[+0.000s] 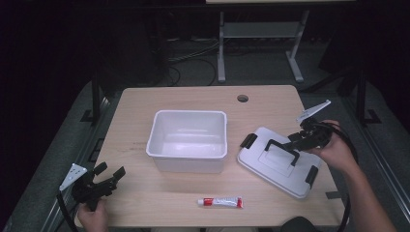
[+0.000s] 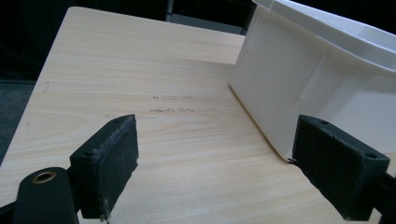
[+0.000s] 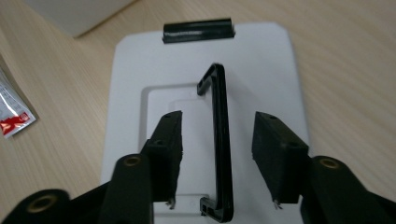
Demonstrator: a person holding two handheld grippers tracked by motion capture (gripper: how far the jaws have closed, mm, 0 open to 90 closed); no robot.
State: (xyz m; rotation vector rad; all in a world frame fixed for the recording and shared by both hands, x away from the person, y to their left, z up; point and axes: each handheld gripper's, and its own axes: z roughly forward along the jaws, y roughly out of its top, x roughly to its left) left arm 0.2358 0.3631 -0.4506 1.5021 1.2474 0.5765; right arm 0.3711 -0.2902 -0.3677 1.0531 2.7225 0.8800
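The lid (image 1: 279, 161) lies flat near the table's (image 1: 145, 104) right edge, well right of the bin (image 1: 187, 140). My right gripper (image 3: 218, 140) straddles its raised black handle (image 3: 220, 135), jaws apart, pads not touching it. My left gripper (image 2: 215, 163) idles wide open at the front-left corner. If I close off-centre, the thin handle could fold down or slip, and the lid might skid toward the edge.

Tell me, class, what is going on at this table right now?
A person holds a gripper in each hand. The right gripper is at the white lid, its open jaws either side of the raised black handle without pressing it. The left gripper waits open near the table's front corner. The empty white bin sits mid-table, and a toothpaste tube lies in front.
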